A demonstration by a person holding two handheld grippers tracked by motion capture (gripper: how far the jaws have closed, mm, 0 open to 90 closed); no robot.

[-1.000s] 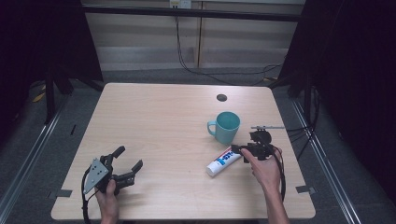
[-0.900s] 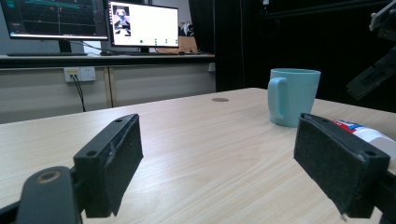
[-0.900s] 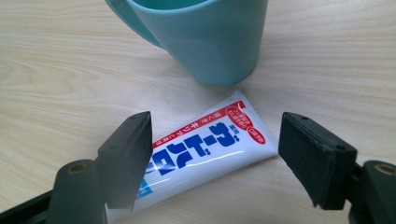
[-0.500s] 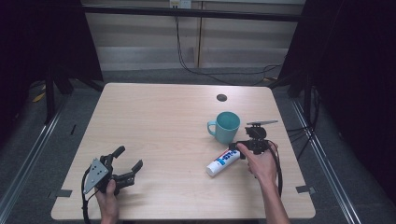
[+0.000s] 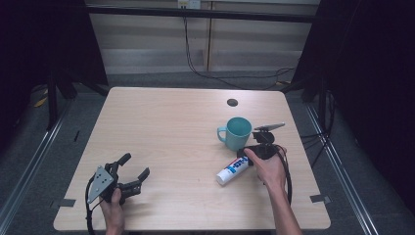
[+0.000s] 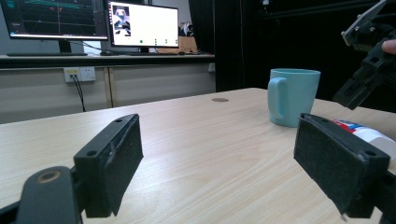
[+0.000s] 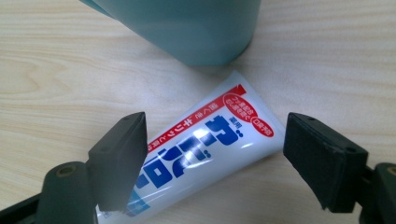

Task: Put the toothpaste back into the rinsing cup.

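A white toothpaste tube with red and blue print lies flat on the wooden table, just in front of a teal mug. My right gripper points down over the tube's flat end. In the right gripper view the tube lies between the jaws of this gripper; they have just been opening and do not press on it. The mug stands right behind. My left gripper rests open at the front left, with nothing between its jaws.
A small dark round hole sits near the table's far edge. The left gripper view looks across the table to the mug, the tube, the right gripper and monitors on a desk beyond.
My right hand has shifted a little left and away, closer to the mug and over the tube's end. The left hand, the mug and the tube have stayed put.
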